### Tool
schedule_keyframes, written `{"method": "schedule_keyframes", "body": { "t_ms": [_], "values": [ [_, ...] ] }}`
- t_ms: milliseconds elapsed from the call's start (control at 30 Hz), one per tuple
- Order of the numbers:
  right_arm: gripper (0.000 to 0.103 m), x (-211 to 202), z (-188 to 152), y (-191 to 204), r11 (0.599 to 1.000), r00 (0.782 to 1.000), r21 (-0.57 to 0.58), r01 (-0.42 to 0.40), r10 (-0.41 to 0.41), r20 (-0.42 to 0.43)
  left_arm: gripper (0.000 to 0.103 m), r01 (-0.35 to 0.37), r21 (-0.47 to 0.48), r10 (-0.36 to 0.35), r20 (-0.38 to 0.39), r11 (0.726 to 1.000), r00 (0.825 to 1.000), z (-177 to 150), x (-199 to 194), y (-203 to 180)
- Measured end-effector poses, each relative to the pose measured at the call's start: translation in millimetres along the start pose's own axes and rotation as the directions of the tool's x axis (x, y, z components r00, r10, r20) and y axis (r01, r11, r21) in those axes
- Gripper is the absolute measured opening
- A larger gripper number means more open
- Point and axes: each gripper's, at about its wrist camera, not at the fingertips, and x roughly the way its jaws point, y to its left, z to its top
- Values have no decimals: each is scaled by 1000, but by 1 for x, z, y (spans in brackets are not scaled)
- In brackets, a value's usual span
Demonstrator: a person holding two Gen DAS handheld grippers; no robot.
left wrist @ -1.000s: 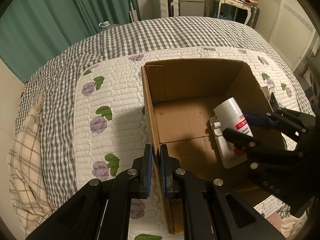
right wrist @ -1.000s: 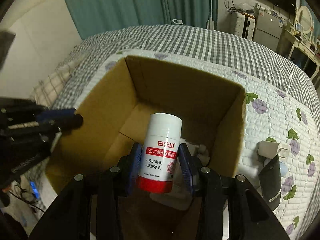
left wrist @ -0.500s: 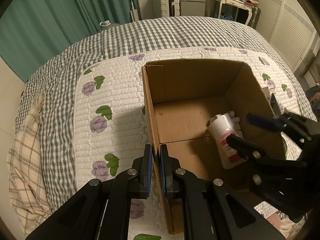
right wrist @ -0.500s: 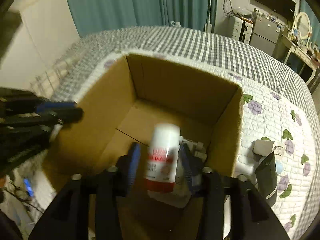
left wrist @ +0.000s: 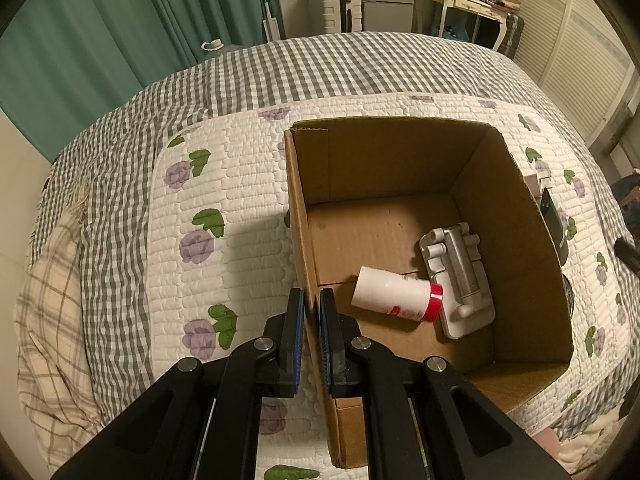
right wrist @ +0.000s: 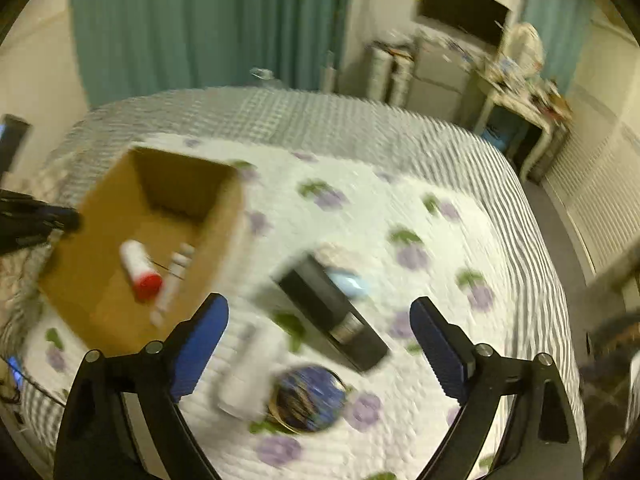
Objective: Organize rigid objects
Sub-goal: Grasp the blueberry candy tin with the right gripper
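Note:
My left gripper (left wrist: 310, 312) is shut on the left wall of the open cardboard box (left wrist: 400, 160), one pad on each side of it. A white bottle with a red cap (left wrist: 390, 298) lies on its side on the box floor. It touches a white and grey plastic piece (left wrist: 456, 276). The right wrist view is blurred by motion. There my right gripper (right wrist: 320, 344) hangs above the quilt, right of the box (right wrist: 120, 200). Its jaws are opening wide with nothing gripped. The bottle (right wrist: 138, 268) shows inside the box.
Below the right gripper the flowered quilt (right wrist: 440, 220) carries a black oblong object (right wrist: 332, 312), a white object (right wrist: 250, 376), a round dark tin (right wrist: 308, 398) and a small light blue thing (right wrist: 350, 284). A desk and cabinets stand beyond the bed.
The right gripper let go of the bottle, which now lies on its side in the box. That gripper opened and swung out to the right over the quilt. The left gripper stayed put.

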Motion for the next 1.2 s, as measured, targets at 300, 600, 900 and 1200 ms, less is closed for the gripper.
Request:
{"method": "schedule_keyframes", "body": {
  "t_ms": [300, 600, 900, 1200],
  "values": [
    [93, 54, -69, -21, 999, 984, 25, -20, 24, -175, 7, -17, 2, 17, 0, 1000, 1000, -1, 1, -1],
    [93, 79, -91, -10, 995, 969, 32, -94, 99, -225, 7, -23, 6, 23, 0, 1000, 1000, -2, 1, -2],
    [77, 102, -95, 4, 993, 961, 29, -118, 121, -247, 7, -20, 6, 20, -1, 1000, 1000, -2, 1, -2],
    [77, 94, -98, 0, 995, 972, 35, -89, 95, -217, 7, -22, 8, 22, 1, 1000, 1000, -2, 1, -2]
  ]
}}
